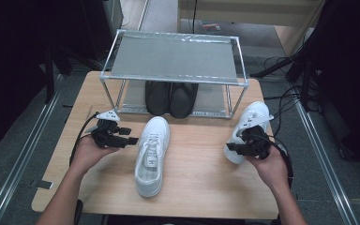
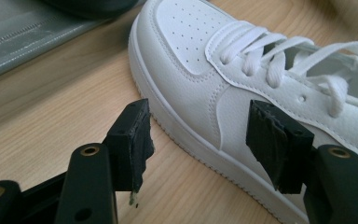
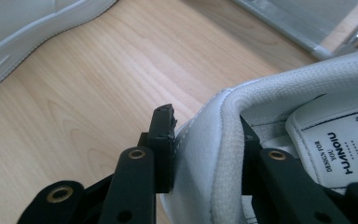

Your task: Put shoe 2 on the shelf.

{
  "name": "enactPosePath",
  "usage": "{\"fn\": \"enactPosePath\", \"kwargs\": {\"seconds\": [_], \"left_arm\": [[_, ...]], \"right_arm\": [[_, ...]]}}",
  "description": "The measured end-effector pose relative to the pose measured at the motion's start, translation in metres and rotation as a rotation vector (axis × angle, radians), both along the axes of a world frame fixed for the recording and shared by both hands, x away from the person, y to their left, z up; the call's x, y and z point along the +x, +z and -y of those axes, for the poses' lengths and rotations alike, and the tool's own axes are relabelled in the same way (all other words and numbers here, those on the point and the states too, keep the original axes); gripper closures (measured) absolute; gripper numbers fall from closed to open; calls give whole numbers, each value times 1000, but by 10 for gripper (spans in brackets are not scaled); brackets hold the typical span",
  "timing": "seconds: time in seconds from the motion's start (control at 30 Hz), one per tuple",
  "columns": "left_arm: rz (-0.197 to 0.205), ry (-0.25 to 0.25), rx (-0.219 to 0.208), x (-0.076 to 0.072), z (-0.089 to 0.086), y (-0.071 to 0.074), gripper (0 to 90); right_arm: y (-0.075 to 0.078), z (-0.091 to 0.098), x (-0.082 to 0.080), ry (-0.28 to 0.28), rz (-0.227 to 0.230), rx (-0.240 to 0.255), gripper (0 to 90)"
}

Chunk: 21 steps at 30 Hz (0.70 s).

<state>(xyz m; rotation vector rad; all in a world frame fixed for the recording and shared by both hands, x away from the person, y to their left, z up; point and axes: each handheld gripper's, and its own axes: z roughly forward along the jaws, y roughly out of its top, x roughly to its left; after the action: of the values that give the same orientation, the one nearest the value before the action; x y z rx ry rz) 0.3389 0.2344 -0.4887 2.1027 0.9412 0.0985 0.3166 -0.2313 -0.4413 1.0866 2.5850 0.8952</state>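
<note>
The right gripper [image 1: 238,147] is clamping the padded heel collar of the right-hand white sneaker [image 1: 251,123], one jaw outside and one inside the shoe, near the table's [image 1: 201,183] right edge. The left gripper [image 1: 130,136] is hovering with jaws wide apart, just beside the second white sneaker [image 1: 152,154] lying mid-table in front of the metal rack [image 1: 173,77], where a black pair [image 1: 171,97] is sitting on the lower shelf

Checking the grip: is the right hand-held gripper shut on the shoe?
Shut: the right hand-held gripper clamps the white shoe's heel collar, one jaw outside, one inside.
</note>
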Motion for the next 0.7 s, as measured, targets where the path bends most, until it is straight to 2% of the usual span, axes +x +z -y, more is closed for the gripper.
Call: {"fn": "enactPosePath", "kwargs": {"seconds": [0.27,0.5,0.7], "left_arm": [[1,-30,12,5,6,0,407],[4,-30,6,6,7,0,407],[9,-33,8,6,6,1,408]], "right_arm": [[-4,-19,-25,20,-1,-7,697],[-10,-39,-43,51,7,-25,697],[-20,-52,-52,81,-22,-5,696]]}}
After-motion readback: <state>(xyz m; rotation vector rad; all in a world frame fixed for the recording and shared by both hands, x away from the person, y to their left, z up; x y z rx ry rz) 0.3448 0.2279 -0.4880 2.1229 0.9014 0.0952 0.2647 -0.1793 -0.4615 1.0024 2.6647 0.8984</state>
